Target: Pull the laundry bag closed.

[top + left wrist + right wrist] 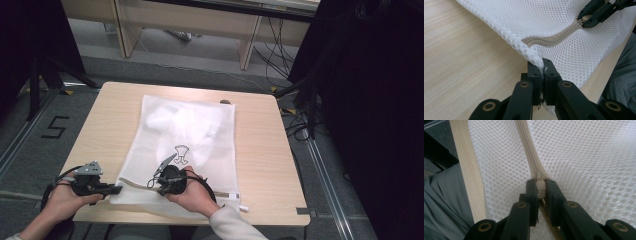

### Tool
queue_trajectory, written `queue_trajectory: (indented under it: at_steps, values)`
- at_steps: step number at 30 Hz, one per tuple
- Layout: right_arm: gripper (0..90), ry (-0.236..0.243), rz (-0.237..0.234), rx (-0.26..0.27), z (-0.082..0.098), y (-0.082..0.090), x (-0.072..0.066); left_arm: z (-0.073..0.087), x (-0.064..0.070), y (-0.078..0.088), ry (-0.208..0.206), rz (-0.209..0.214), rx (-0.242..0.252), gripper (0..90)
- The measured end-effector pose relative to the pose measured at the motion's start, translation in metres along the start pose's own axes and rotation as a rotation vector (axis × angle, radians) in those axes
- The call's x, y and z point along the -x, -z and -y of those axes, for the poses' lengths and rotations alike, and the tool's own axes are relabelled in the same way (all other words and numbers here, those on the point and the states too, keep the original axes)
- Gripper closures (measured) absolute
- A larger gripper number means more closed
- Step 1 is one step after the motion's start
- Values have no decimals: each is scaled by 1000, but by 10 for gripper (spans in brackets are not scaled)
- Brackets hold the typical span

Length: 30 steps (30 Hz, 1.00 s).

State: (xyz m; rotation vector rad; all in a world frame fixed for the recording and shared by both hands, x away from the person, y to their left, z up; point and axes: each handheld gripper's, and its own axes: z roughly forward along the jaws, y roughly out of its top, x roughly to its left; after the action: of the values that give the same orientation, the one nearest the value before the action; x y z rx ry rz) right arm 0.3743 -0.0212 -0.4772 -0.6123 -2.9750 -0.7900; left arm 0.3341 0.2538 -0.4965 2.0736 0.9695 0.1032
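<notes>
Left gripper (pixel 542 72), at the desk's near left edge, is clenched on the corner of a white mesh laundry bag (pixel 185 145), a fold of netting squeezed between its 2 black jaws. Right gripper (pixel 540 191), just beside it toward the middle of the near edge, is clamped on the beige zip slider (pixel 540 185), with the beige zip (pixel 551 38) running away from it in a gentle curve through the mesh. In the high view the left hand (pixel 62 200) comes in from the bottom left and the right hand (pixel 192 195) from the bottom centre in a pale sleeve (pixel 232 225), both low over the desk (pixel 260 150). Flat on the light wood, the bag lies with its long axis running from the near edge toward the far edge, its zipped side nearest the person. Something white and bunched (pixel 175 120) shows through the netting in the far half, and a small dark printed outline (pixel 181 152) sits near the bag's middle
</notes>
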Motion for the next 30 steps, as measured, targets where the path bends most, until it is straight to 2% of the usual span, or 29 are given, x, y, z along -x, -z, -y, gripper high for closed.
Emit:
queue_trajectory:
  at_steps: [5, 6, 13, 17, 24, 25, 30]
  values:
    - [821, 1, 4, -2, 1, 1, 1, 0, 1, 0, 9, -1, -2, 858]
    - [821, 2, 2, -2, 2, 1, 1, 0, 0, 0, -3, 1, 1, 858]
    - [821, 1, 7, -6, 3, 3, 1, -1, -1, 1, -8, 7, -16, 858]
    - [821, -4, -4, -8, 4, 4, 1, -1, 0, 0, -4, 3, -12, 857]
    - [821, -7, 6, -15, 7, 6, 2, 0, 0, 0, -7, 1, -1, 857]
    - [821, -6, 8, -14, 8, 6, 3, 0, 0, 0, 8, -1, -7, 857]
    - [821, -9, 13, -17, 10, 8, 3, 0, 0, -1, -4, -1, -1, 857]
